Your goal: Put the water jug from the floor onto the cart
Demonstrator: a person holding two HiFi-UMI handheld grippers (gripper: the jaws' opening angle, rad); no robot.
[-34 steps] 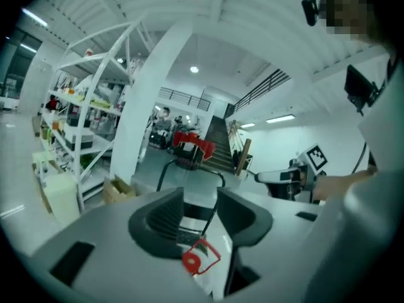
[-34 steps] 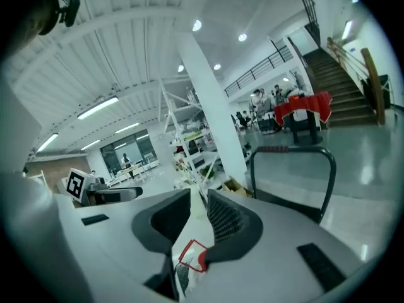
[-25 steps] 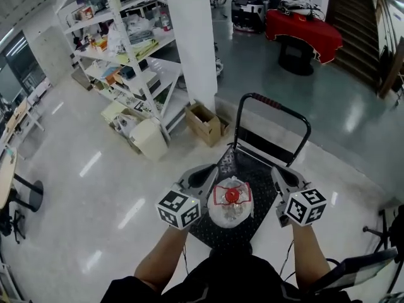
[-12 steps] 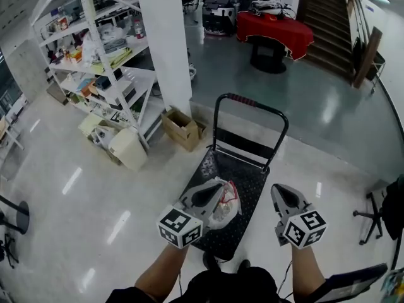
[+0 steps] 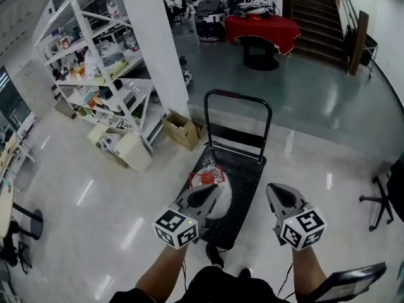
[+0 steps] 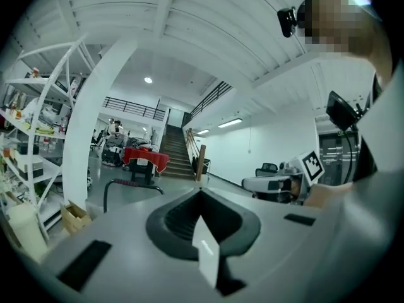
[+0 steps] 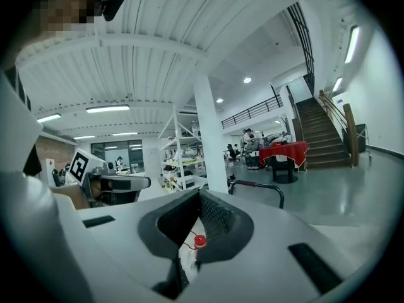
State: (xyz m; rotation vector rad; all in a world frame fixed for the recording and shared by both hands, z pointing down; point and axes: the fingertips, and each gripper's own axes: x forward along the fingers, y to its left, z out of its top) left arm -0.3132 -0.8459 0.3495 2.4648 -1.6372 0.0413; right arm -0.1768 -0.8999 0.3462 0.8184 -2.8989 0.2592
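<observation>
One jug (image 5: pixel 208 177), one cart (image 5: pixel 247 178); two grippers: left gripper (image 5: pixel 213 190), right gripper (image 5: pixel 273 189). Far left: one box (image 5: pixel 182 130), one shelf rack (image 5: pixel 95 65). Far: one red table (image 5: pixel 262 27).

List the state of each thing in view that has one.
water jug: upright on the cart, red cap on, not gripped.
cart: handle raised, carrying the water jug.
left gripper: shut, empty.
right gripper: shut, empty.
cardboard box: open, on the floor.
</observation>
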